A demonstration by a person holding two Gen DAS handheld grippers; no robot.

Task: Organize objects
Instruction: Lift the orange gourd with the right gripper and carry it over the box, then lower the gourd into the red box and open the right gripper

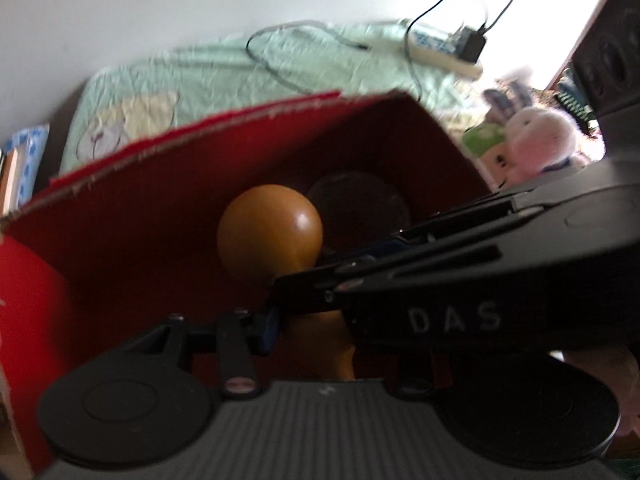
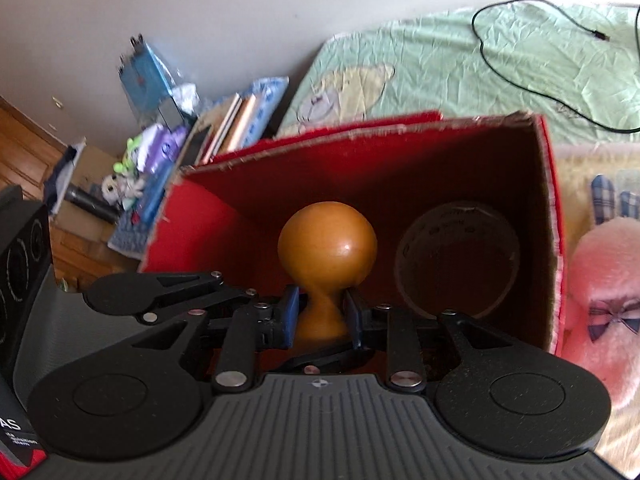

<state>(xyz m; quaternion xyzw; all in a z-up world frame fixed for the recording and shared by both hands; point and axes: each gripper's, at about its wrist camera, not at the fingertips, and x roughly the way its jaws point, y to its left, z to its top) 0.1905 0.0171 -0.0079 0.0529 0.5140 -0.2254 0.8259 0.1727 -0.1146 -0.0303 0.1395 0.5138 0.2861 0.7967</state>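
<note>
Wooden and amber-brown, the ball-headed knob (image 2: 327, 240) stands upright inside the red cardboard box (image 2: 248, 184), its round head above a narrow neck. The right gripper (image 2: 322, 316) is clenched on that neck, one blue pad (image 2: 291, 312) pressed against each side. Beside the knob, toward the box's right wall, lies a dark tape roll (image 2: 458, 260). The left gripper (image 1: 308, 320) reaches in from the other side, touching or nearly touching the knob's base; the right tool's body hides most of it, so I cannot tell how its jaws stand. Beyond the box's far edge spreads a pale green quilt (image 2: 460, 64) with a black cable (image 2: 520, 76); a pink plush toy (image 2: 600, 300) sits just beside the box's right wall.
</note>
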